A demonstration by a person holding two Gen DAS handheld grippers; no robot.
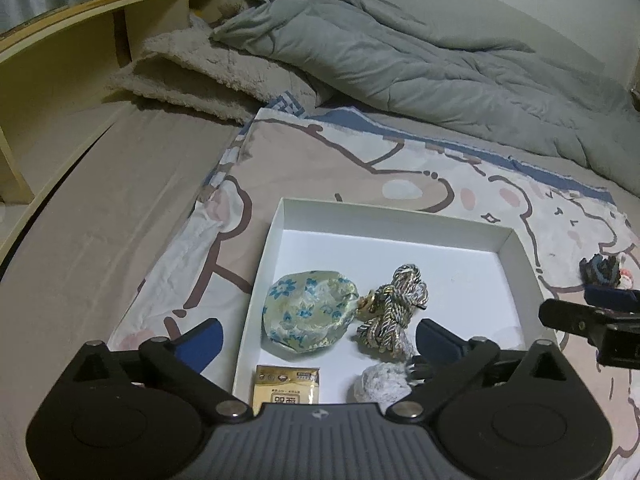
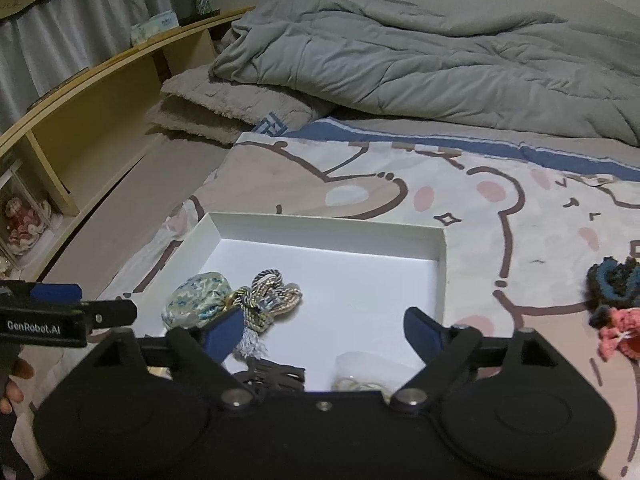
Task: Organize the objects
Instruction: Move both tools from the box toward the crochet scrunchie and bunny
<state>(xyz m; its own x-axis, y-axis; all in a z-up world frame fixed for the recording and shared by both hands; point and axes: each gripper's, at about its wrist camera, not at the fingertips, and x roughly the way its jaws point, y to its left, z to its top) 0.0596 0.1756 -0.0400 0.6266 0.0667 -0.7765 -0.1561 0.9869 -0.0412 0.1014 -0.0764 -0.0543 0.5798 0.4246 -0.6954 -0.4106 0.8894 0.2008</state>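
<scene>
Shallow white cardboard box (image 1: pixel 516 256), centre frame on the cartoon-print bedsheet (image 1: pixel 360 160), holds a floral-patterned fabric pouch (image 1: pixel 310 310) touching a coiled gold-and-silver braided cord (image 1: pixel 394 306); left gripper (image 1: pixel 316 338) and right gripper (image 2: pixel 324 332) both spread wide, grasping nothing.

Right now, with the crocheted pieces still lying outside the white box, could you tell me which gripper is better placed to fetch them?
The right gripper. The crocheted pieces lie on the blanket beyond the white box's right wall, on its side. The left gripper, also open, hovers over the box's left half, farther away.
</scene>
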